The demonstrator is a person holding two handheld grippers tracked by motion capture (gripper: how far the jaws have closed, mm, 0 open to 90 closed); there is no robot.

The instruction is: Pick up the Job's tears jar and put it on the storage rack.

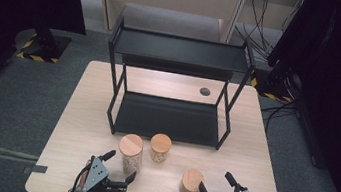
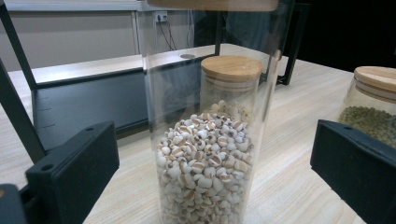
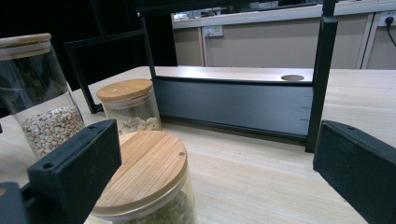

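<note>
My left gripper (image 1: 120,165) jaws apart, flanking tall jar (image 1: 130,153) untouched | right gripper (image 1: 217,181) jaws apart beside short jar (image 1: 191,183) | middle jar (image 1: 160,148) just behind, before rack (image 1: 170,118) | both near tabletop (image 1: 78,128) front edge, sides free

Left hand-held gripper (image 1: 119,168) low at the near left, jaws spread wide, angled toward the far right. Right hand-held gripper (image 1: 217,182) low at the near right, jaws likewise wide apart, nothing clamped.
</note>
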